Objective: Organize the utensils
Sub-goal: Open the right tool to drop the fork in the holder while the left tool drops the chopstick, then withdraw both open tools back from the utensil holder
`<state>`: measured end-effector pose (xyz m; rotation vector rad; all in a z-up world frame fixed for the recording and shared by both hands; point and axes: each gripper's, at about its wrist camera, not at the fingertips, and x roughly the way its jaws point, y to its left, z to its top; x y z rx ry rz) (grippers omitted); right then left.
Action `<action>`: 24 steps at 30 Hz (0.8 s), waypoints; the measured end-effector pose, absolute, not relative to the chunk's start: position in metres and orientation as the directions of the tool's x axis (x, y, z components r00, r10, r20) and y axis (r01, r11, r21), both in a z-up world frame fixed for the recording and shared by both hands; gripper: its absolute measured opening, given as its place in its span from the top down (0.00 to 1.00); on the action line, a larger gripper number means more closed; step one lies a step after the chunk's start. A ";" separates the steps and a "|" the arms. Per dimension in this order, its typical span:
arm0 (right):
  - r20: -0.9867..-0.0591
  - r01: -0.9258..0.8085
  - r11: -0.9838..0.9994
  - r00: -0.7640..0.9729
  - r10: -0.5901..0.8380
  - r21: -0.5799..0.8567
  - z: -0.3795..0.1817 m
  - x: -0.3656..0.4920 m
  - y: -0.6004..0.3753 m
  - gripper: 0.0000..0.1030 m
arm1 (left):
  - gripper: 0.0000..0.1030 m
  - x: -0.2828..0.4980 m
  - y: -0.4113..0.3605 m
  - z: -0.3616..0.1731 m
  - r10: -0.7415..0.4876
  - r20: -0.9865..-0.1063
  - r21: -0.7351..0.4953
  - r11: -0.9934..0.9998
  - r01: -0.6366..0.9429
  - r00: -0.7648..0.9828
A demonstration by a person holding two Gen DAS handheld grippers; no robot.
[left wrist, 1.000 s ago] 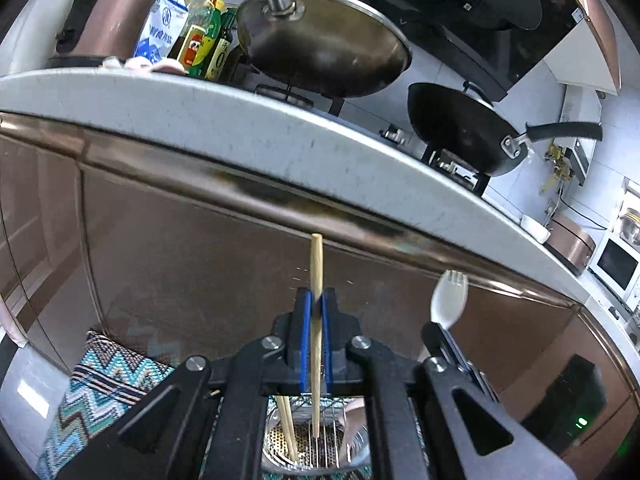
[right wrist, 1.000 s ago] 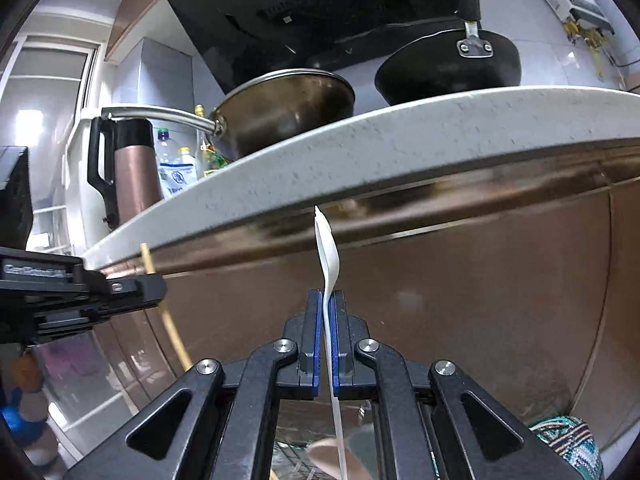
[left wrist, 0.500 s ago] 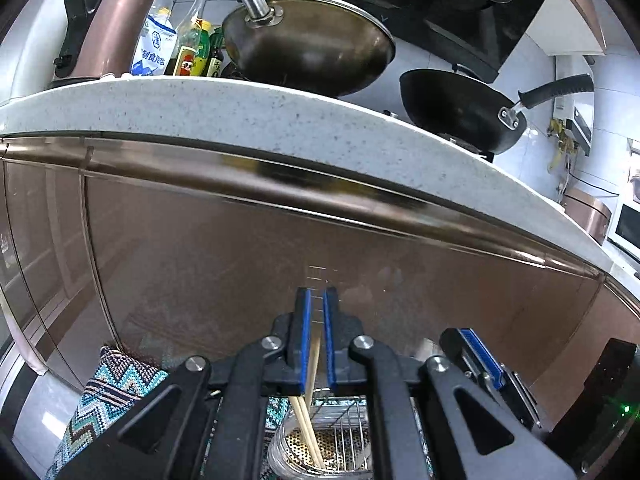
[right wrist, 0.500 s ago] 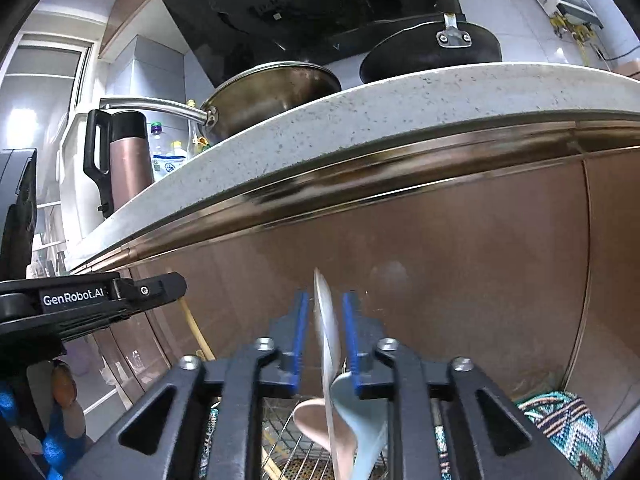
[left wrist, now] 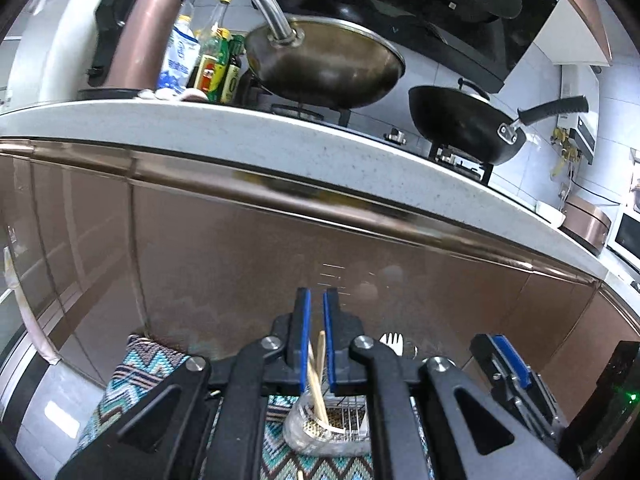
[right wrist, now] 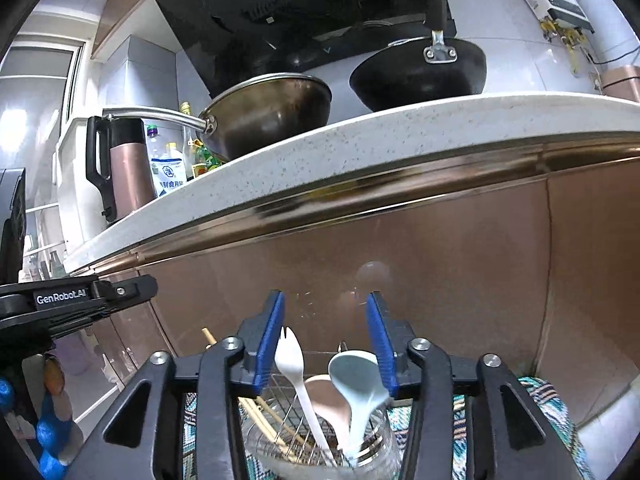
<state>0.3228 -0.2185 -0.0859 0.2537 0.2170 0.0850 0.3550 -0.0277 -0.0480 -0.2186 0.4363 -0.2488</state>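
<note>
- My left tongs (left wrist: 316, 308) stand a little apart and grip nothing — the chopsticks (left wrist: 318, 376) rise between the blue pads without clearly touching either one.
- My right tongs (right wrist: 326, 316) are wide apart and empty; the white spork (right wrist: 294, 364), the pale blue spoon (right wrist: 354, 376) and a pinkish spoon (right wrist: 324, 392) stand in the gap, free of both pads.
- All of these utensils sit in the holder (right wrist: 320, 456), a clear cup with a wire rack inside, which rests on a zigzag-patterned cloth (left wrist: 136, 376) in front of the brown cabinet front (left wrist: 240, 264).
- The relation that matters: the holder lies straight below and just ahead of both tongs, and every utensil's long axis runs nearly upright, leaning a bit, handles down in the cup.
- So I judge any move off should go straight up along those axes — a sideways pull could catch a stem and tip the cup.
- The spork and spoons are nearer my right hand, the chopsticks nearer my left.
- From the left view one more stick end (left wrist: 299, 474) shows on the cloth below the holder; I cannot tell what it is.
</note>
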 end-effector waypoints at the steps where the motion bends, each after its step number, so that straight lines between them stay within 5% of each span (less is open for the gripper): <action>1: -0.204 -0.051 0.965 0.973 0.105 0.257 -0.083 0.318 -0.219 0.58 | 0.94 0.347 -0.023 -0.043 -0.278 -0.385 -0.261 0.947 0.185 0.880; 10: -0.223 0.007 0.965 0.973 0.053 0.261 -0.053 0.259 -0.217 0.52 | 0.93 0.277 0.013 -0.008 -0.241 -0.358 -0.260 0.954 0.152 0.902; 13: -0.235 0.031 0.964 0.971 0.033 0.264 -0.044 0.236 -0.216 0.51 | 0.87 0.248 0.022 0.002 -0.224 -0.350 -0.255 0.957 0.138 0.909; 15: -0.243 0.040 0.961 0.970 0.028 0.272 -0.038 0.221 -0.217 0.50 | 0.75 0.233 0.027 0.005 -0.215 -0.350 -0.253 0.959 0.129 0.912; 24: -0.243 0.016 0.954 0.968 0.059 0.298 -0.019 0.157 -0.216 0.40 | 0.72 0.166 0.031 0.015 -0.174 -0.351 -0.247 0.965 0.089 0.920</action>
